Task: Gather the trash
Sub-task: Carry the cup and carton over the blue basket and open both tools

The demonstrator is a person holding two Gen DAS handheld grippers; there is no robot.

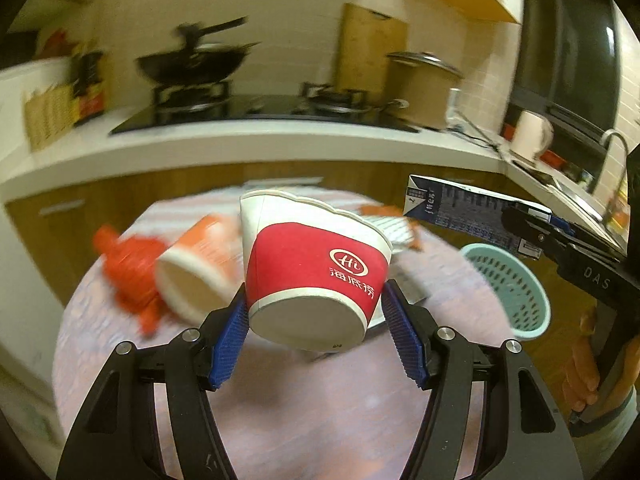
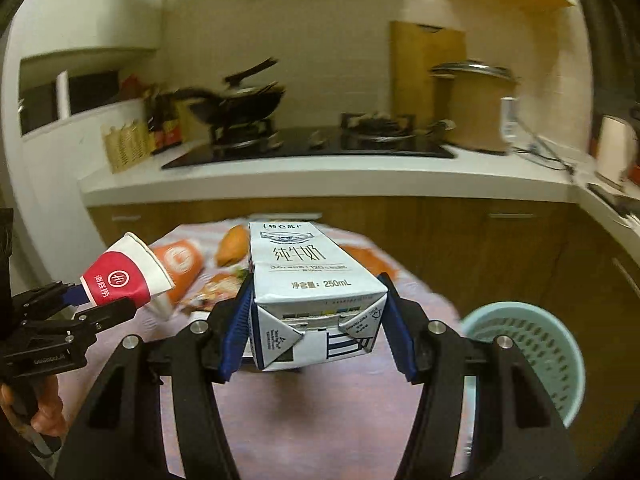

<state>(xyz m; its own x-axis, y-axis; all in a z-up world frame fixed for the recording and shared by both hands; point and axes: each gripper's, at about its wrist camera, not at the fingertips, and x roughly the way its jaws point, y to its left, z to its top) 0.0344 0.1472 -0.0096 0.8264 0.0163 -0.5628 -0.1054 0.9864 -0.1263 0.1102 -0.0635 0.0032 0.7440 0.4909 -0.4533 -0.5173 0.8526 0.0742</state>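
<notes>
Basket (image 2: pixel 532 360) is seen low to the right, nearer the right gripper (image 2: pixel 316 320), clamped on the milk carton (image 2: pixel 308 276); the left gripper (image 1: pixel 312 320) is closed on the red cup (image 1: pixel 316 264).

Left hand-held gripper (image 1: pixel 314 326) clamping red cup (image 1: pixel 316 268), background blurred

A black wok (image 2: pixel 244 104) is seen on the left burner of a black glass hob (image 2: pixel 308 146), set in a white worktop (image 2: pixel 320 178). A tall lidded steel pot (image 2: pixel 476 108) and a wooden chopping board (image 2: pixel 416 68) are found at the right
</notes>
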